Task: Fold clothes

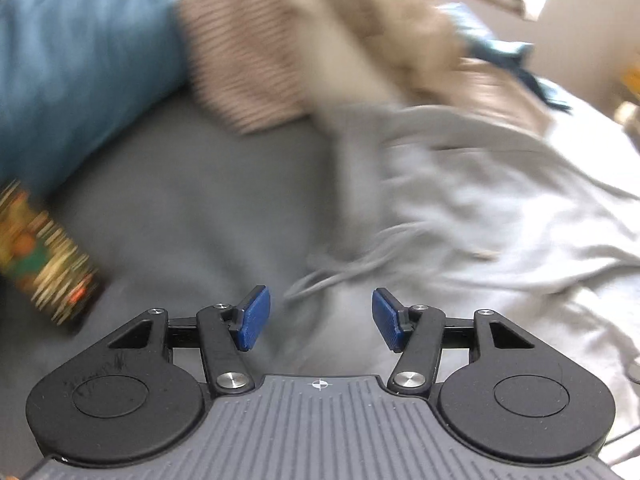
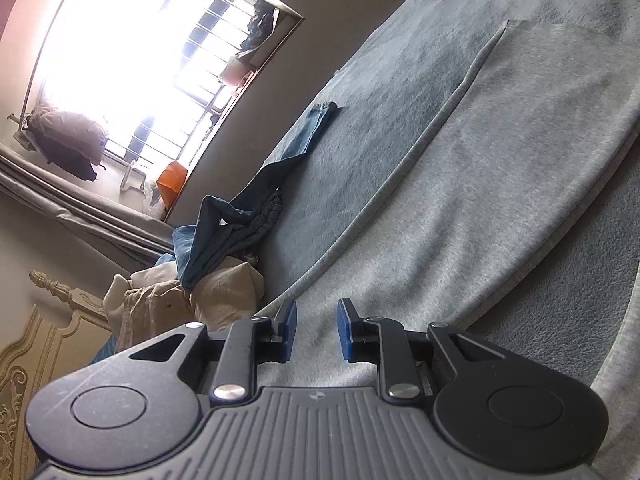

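A grey-blue blanket covered the bed. Only the right wrist view showed the barred window; only the left, blurred, showed a patterned tin. The grey sweatshirt lay flat, its long edge running away diagonally. The left gripper hung half open, empty; the right gripper stood narrowly parted over the sweatshirt's cloth, grip uncertain.
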`<move>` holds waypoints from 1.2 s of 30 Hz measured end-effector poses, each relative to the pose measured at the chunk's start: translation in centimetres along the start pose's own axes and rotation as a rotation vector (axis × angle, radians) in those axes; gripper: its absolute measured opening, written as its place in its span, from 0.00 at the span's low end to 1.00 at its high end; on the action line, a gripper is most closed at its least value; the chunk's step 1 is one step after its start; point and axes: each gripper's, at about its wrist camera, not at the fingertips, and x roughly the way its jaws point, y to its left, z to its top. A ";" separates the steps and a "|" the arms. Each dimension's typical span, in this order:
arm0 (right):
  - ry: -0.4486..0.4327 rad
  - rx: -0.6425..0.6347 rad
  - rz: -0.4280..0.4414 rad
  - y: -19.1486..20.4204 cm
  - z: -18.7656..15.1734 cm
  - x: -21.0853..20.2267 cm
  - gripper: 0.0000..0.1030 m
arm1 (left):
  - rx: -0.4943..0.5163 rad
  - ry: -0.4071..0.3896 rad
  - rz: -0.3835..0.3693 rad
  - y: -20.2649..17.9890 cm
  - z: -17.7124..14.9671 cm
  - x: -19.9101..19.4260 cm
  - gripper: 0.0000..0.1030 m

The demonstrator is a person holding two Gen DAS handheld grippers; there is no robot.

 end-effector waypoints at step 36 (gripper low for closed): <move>-0.013 -0.024 -0.735 -7.2 4.1 -2.9 0.39 | 1.041 0.042 -0.683 -27.7 -6.0 8.2 0.55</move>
